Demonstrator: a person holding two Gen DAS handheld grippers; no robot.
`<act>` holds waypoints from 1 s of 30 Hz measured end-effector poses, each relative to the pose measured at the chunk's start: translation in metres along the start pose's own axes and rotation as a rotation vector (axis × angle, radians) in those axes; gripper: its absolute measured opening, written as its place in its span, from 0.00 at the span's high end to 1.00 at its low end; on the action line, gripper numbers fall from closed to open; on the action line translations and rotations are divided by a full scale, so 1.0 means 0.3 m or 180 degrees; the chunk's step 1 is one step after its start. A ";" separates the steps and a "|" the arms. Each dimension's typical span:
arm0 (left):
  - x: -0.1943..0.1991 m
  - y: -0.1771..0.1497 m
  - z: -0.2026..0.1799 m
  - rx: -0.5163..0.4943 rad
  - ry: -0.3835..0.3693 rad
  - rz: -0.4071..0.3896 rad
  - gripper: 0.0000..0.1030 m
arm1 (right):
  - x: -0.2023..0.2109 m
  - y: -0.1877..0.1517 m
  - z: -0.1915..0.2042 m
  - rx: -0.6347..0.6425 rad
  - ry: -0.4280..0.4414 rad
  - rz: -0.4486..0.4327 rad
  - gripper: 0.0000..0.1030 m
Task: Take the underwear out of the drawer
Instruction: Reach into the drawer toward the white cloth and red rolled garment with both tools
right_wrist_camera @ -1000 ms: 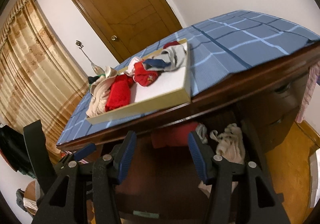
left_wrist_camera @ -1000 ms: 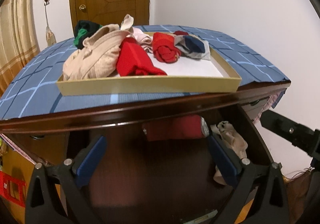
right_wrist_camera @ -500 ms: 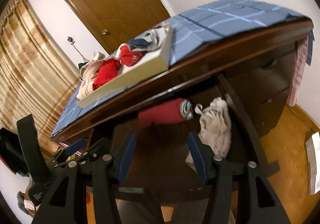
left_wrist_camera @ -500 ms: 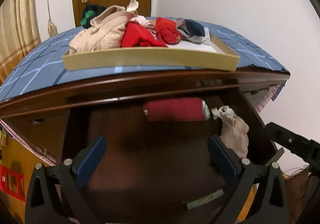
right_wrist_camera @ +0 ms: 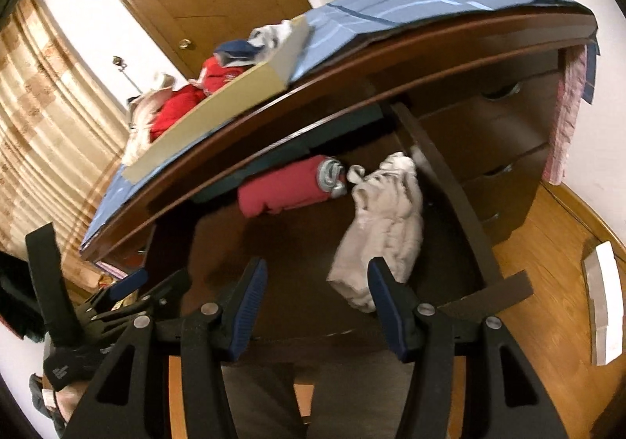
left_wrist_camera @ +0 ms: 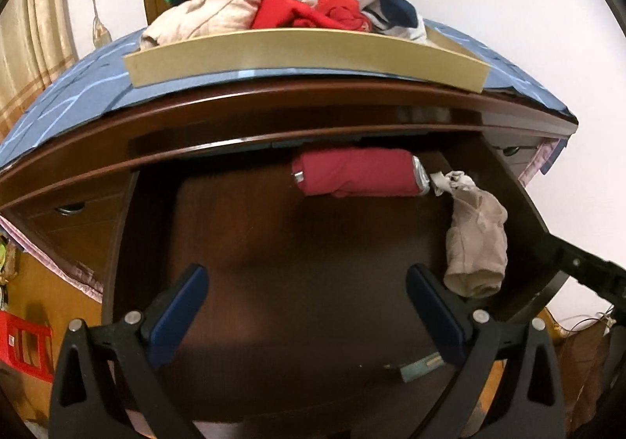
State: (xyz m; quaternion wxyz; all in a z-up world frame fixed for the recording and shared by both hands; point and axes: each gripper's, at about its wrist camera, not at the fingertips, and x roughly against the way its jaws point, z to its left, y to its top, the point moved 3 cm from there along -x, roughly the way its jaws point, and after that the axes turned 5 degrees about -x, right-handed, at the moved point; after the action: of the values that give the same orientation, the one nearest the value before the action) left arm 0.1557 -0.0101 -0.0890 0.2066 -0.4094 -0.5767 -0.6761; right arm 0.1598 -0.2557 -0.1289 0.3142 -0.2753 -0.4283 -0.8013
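Both hand-held grippers had sunk toward the open drawer [left_wrist_camera: 274, 243]; left hand-held gripper [left_wrist_camera: 307, 284] and right hand-held gripper [right_wrist_camera: 317, 276] gaped empty. Red underwear [left_wrist_camera: 356, 173] and beige underwear [left_wrist_camera: 475, 239] lay inside.

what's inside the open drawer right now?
In the drawer: a rolled red garment at the back and a crumpled beige one along the right side. The back strip under the desktop is hidden.

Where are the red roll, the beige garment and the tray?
red roll [left_wrist_camera: 358, 173], left wrist view, middle of the roll
beige garment [right_wrist_camera: 385, 225], right wrist view, its middle
tray [left_wrist_camera: 305, 51], left wrist view, front wall
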 end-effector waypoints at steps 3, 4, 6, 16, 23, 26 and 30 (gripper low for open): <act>-0.006 0.015 0.008 -0.0085 -0.0003 -0.0003 0.01 | -0.045 0.021 -0.020 0.0067 -0.0157 0.0079 0.45; -0.010 0.020 0.011 -0.0128 0.0009 0.0002 0.01 | -0.066 0.027 -0.028 0.0070 -0.0202 0.0134 0.45; -0.021 0.028 0.026 -0.0240 0.0045 0.0036 0.01 | -0.104 0.040 -0.042 0.0060 -0.0268 0.0236 0.45; -0.027 0.052 0.155 -0.0380 0.0055 0.0084 0.01 | -0.248 0.122 -0.030 0.0241 -0.0549 0.0745 0.45; -0.057 0.058 0.154 -0.0316 -0.0065 0.0152 0.01 | -0.280 0.179 -0.024 0.0187 -0.0594 0.0807 0.45; -0.077 0.067 0.134 -0.0326 -0.0106 0.0178 0.01 | -0.258 0.227 -0.001 0.0109 -0.0325 0.0475 0.46; -0.069 0.082 0.117 -0.0358 -0.0184 0.0141 0.01 | -0.337 0.260 -0.012 -0.0288 -0.0174 0.0509 0.58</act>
State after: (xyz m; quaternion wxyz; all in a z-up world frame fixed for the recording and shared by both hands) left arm 0.1972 0.0131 -0.0905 0.1815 -0.4524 -0.5344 -0.6906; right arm 0.2827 -0.2657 -0.1625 0.3527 -0.3443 -0.3767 -0.7843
